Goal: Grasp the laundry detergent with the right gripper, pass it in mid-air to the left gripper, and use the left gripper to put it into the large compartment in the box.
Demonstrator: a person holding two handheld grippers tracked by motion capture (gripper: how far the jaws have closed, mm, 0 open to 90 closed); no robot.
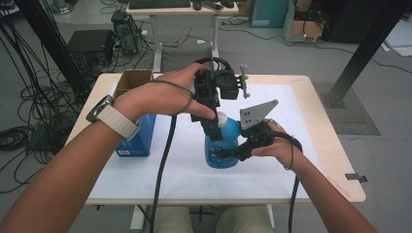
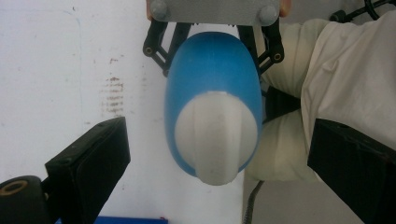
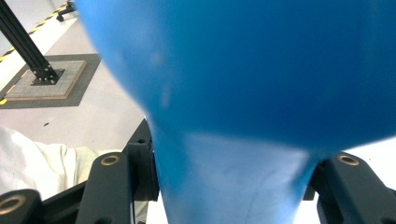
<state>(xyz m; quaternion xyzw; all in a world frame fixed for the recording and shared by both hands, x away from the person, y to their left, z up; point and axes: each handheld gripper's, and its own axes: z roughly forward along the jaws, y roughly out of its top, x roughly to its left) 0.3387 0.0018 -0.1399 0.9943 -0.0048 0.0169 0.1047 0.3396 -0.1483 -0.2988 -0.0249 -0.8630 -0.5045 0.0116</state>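
- Right tool (image 1: 232, 154), in the high view, is clenched on the lower body of the blue bottle (image 1: 222, 145), which stands upright on the white mat of the worktop (image 1: 330, 145), just right of the blue box (image 1: 141, 136). Left tool (image 1: 214, 127) hangs over the bottle's white cap (image 1: 221, 118), reaching down from above.
- Left tool (image 2: 219, 154), in the left gripper view, stands released: its black jaws sit either side of the white cap (image 2: 217, 135) with clear space on both flanks, touching nothing. Beyond the blue bottle (image 2: 212, 65), the right tool's linkage hugs it.
- Right tool (image 3: 229, 186), in the right gripper view, presses both jaws against the blue bottle (image 3: 243, 70), close and blurred.
- Handling, as a judgement: smooth plastic, likely slippery and slightly yielding, its weight depending on contents I cannot see. The ridged cap is the place for the left tool; the body grip should resist twisting.
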